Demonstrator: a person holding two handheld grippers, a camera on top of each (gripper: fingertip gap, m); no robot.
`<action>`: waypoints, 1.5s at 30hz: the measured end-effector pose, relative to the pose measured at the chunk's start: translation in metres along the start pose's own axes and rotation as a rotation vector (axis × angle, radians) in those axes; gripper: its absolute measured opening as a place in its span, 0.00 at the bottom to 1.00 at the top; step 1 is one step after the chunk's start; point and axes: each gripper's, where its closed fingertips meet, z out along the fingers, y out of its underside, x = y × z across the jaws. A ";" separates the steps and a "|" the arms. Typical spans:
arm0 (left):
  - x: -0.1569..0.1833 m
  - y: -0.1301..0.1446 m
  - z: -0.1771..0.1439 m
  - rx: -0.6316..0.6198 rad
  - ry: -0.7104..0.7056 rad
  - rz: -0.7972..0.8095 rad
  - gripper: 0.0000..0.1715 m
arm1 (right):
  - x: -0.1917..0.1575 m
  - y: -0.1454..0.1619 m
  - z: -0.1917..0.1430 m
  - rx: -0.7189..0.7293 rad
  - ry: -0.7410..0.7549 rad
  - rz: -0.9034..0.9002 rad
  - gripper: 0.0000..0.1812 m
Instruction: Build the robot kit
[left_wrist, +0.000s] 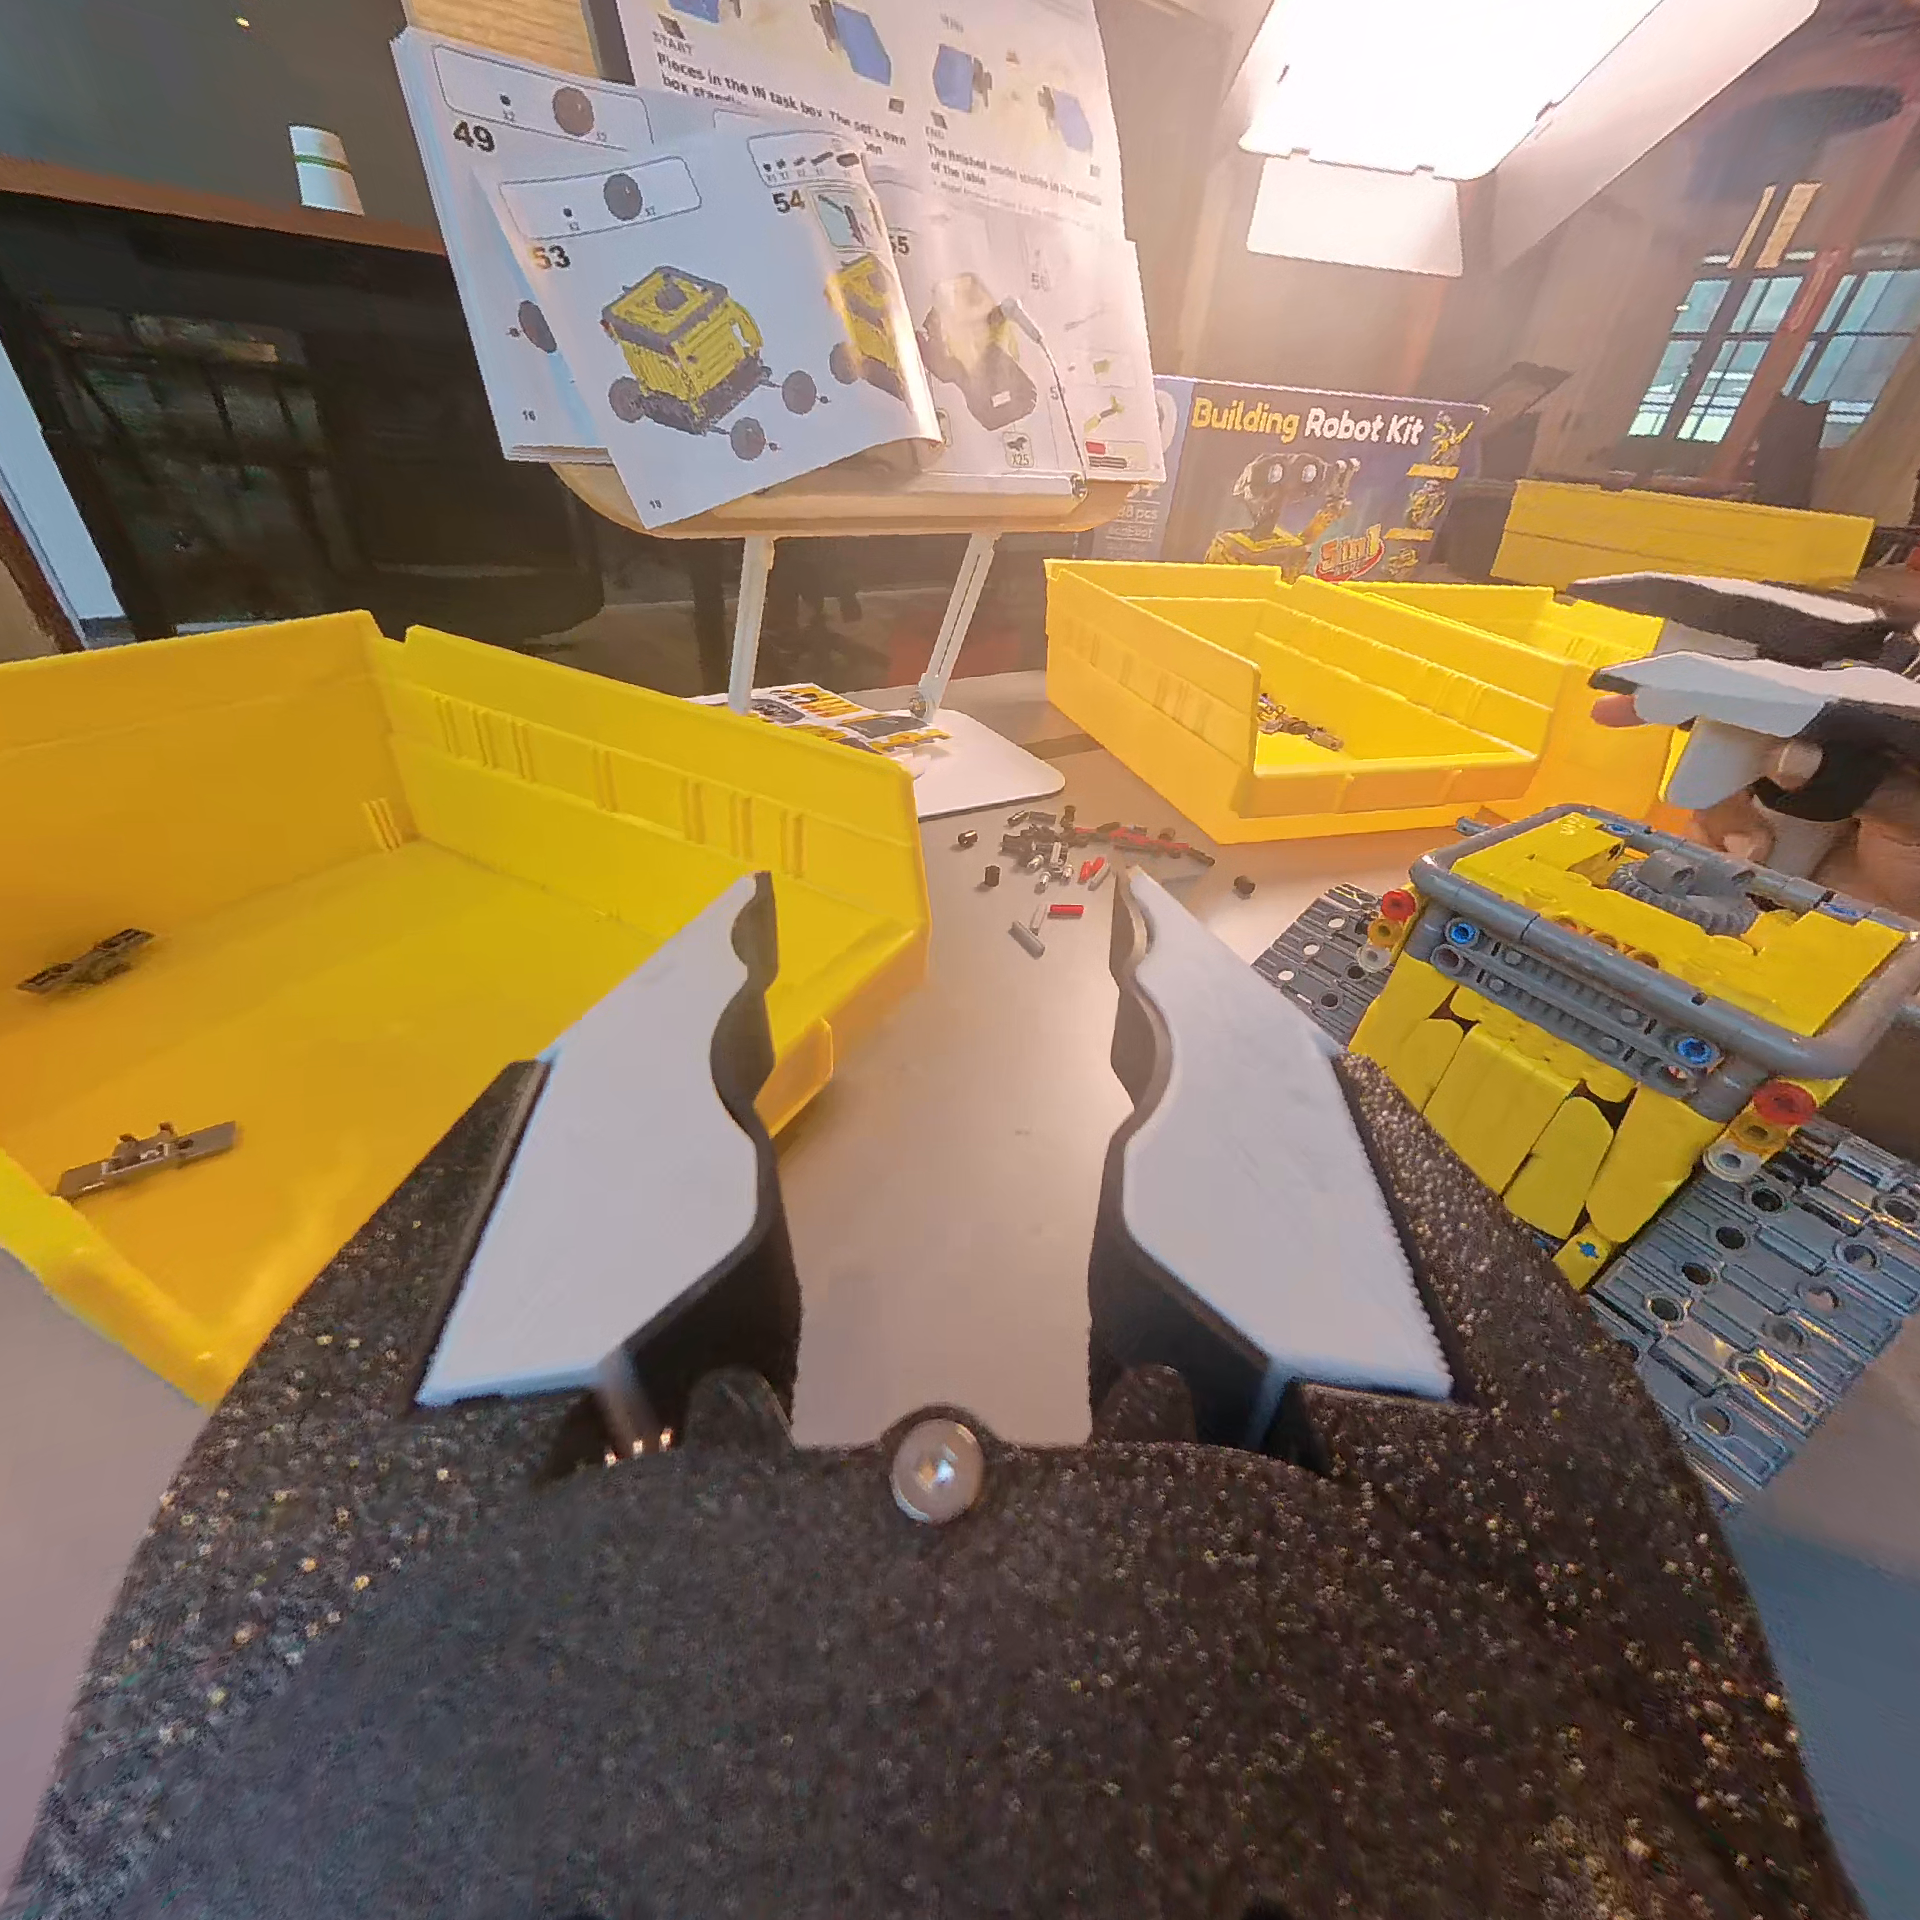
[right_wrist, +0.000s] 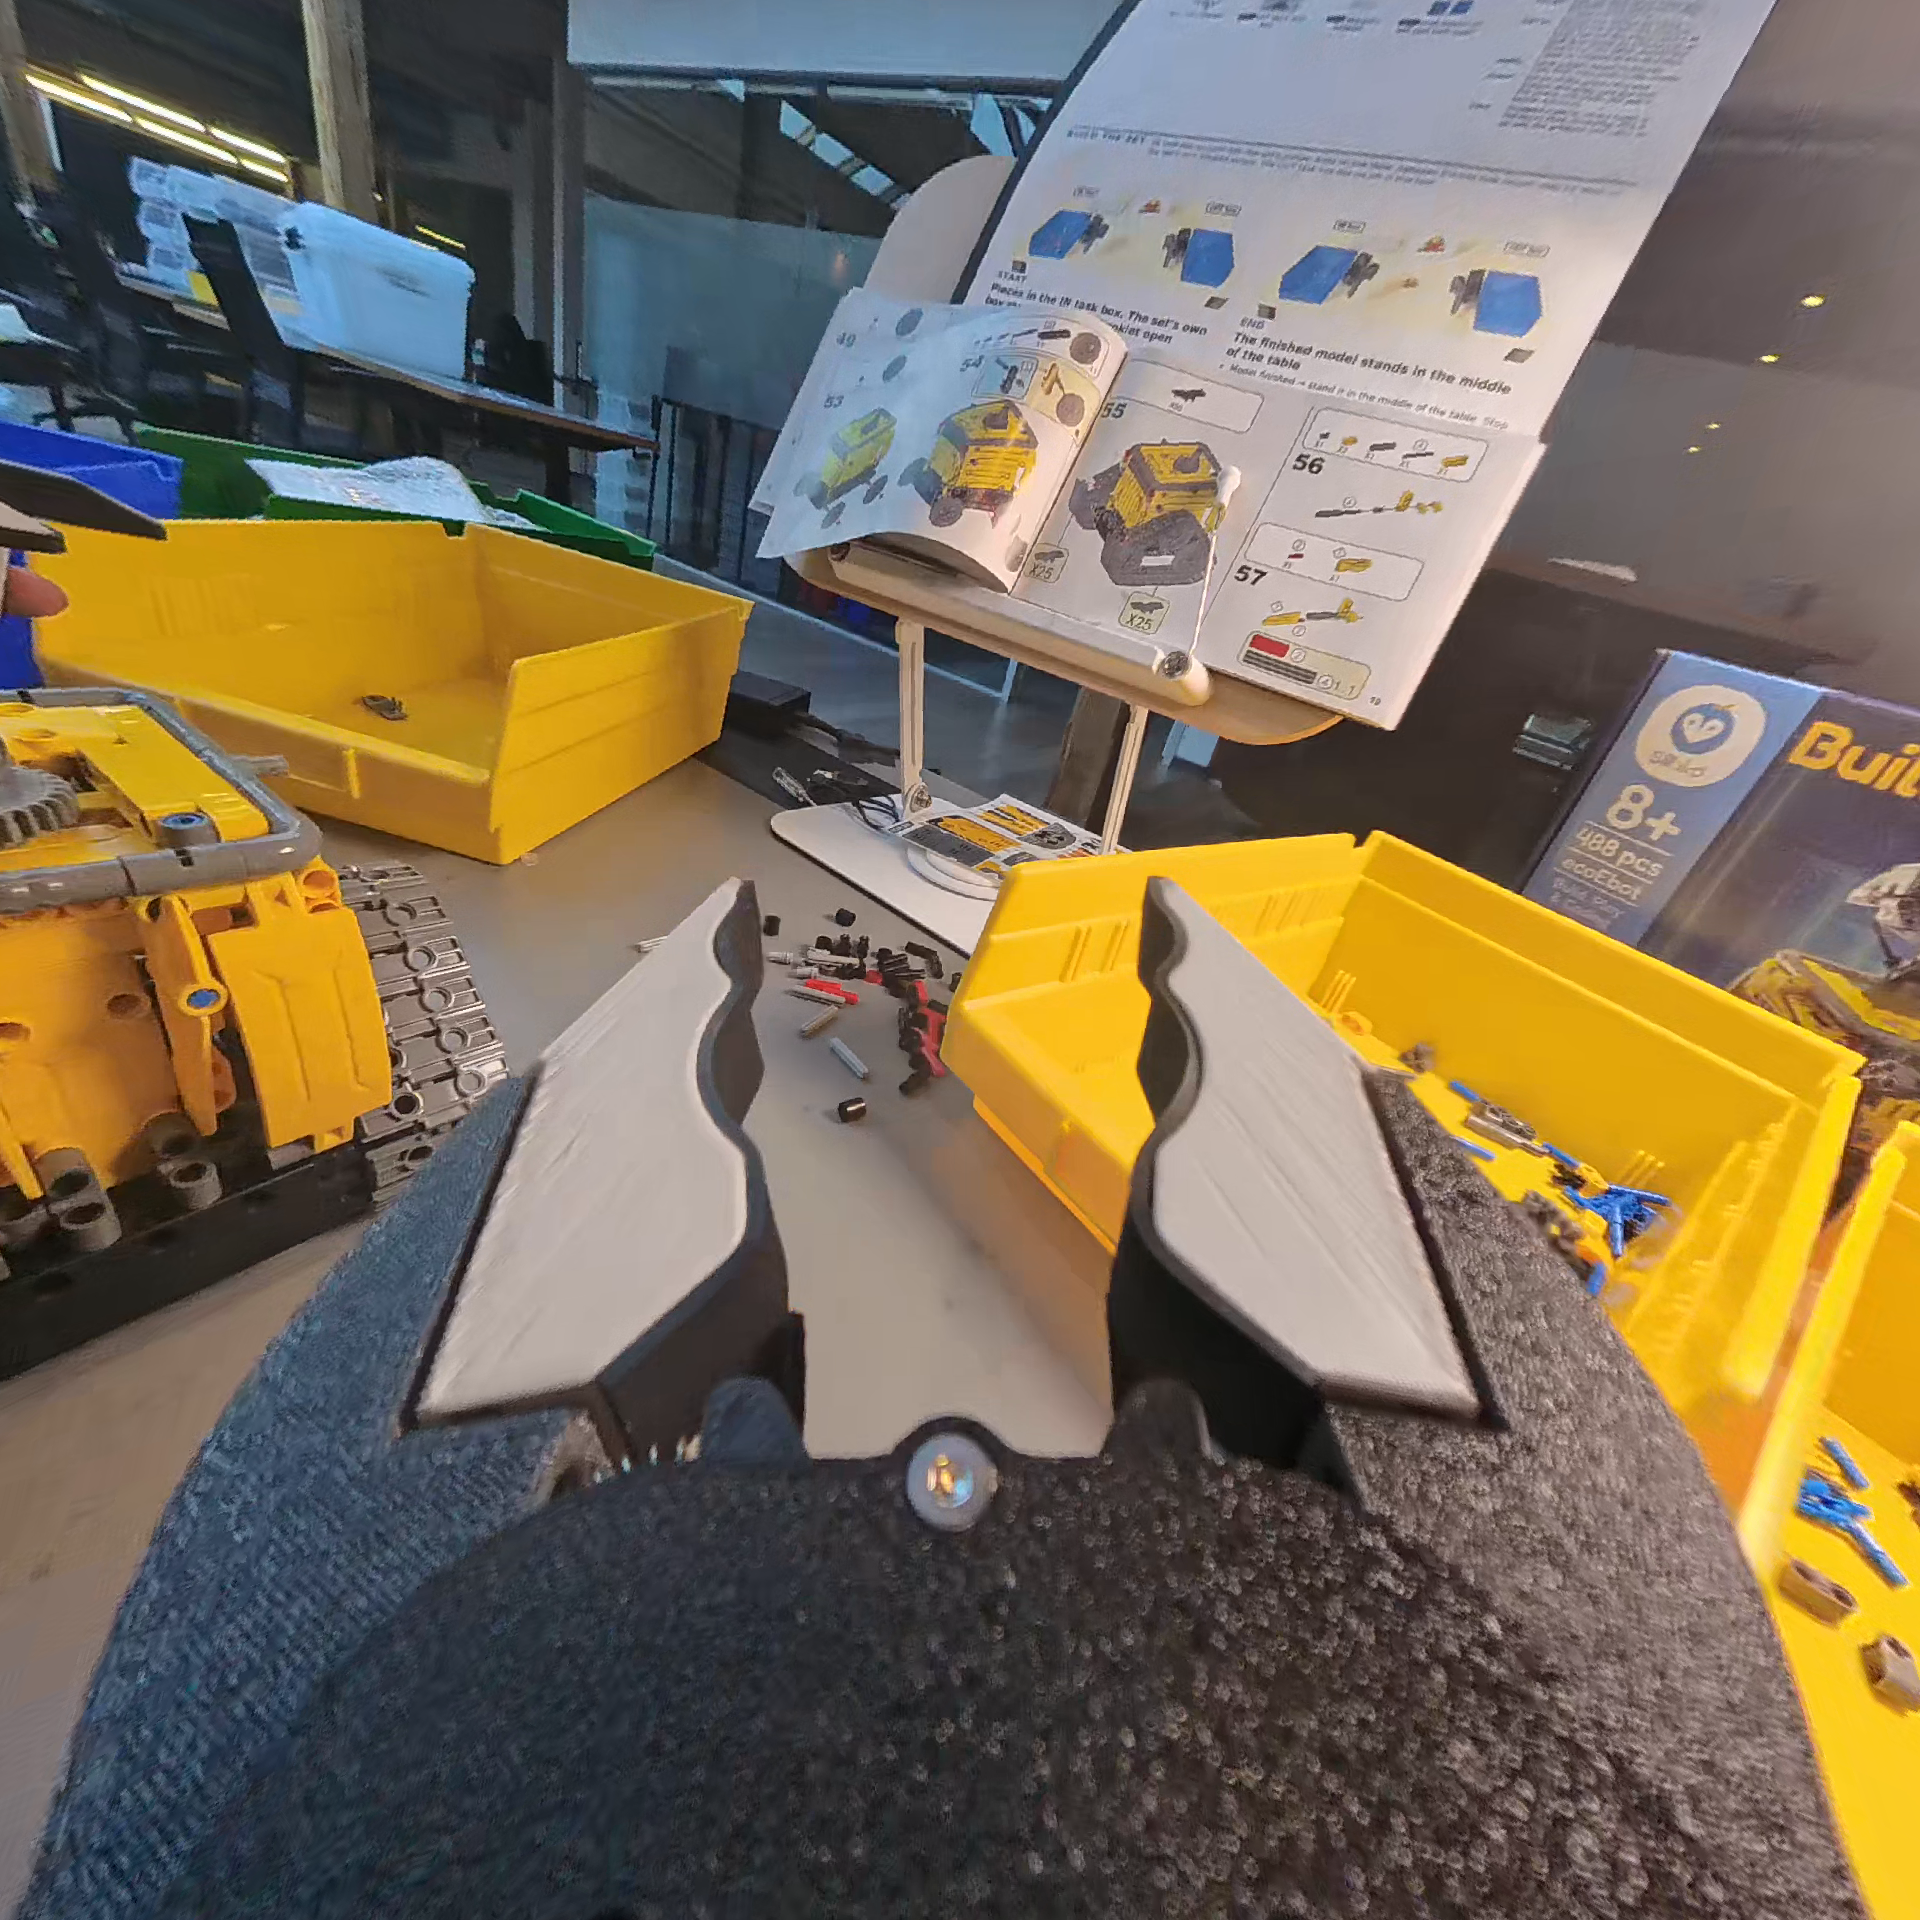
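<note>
I've got both claws spread wide, nothing in either. Left gripper (left_wrist: 940, 899) hangs over bare grey table (left_wrist: 935, 1195), jaws well apart, w/ the loose pile of small pins (left_wrist: 1081, 857) just beyond its tips: black, grey, a few red. Landmark for everything: the yellow brick model (left_wrist: 1621, 1029), a boxy body w/ grey frame and a gear on top, sitting on grey tracks.

From the model, as the left cam sees it:
- pins pile is just left of it and a bit farther back.
- left gripper is left of it, near, not touching.
- big yellow bin (left_wrist: 436, 831) sits well left, past my left claw; two grey parts (left_wrist: 145, 1143) lie on its floor.
- a divided yellow tray (left_wrist: 1299, 686) is behind it, w/ a few small bits inside.
- white doc stand (left_wrist: 852, 623) w/ open instruction booklet (left_wrist: 727, 291) is behind and left of it; kit box (left_wrist: 1320, 478) stands behind the tray.
- right gripper (left_wrist: 1590, 634) shows just behind-right of it, fingers parted.

Right cam: right gripper (right_wrist: 948, 894) is also wide apart, empty, above the table w/ the pins (right_wrist: 883, 987) between and just past its tips. Model (right_wrist: 197, 966) is off to its left, not touching. The divided tray (right_wrist: 1403, 997) is under its right-hand finger; blue pins (right_wrist: 1610, 1205) and grey bits lie in it.
</note>
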 end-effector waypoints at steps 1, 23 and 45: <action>0.001 0.000 0.000 0.001 0.002 0.008 0.37 | -0.005 0.003 0.002 -0.004 -0.009 -0.003 0.40; 0.024 0.013 0.011 -0.084 0.043 0.172 0.37 | 0.027 0.024 -0.006 -0.045 0.117 0.034 0.37; 0.016 0.006 0.006 -0.044 0.036 0.106 0.37 | 0.146 0.092 0.131 -0.837 -0.129 0.170 0.06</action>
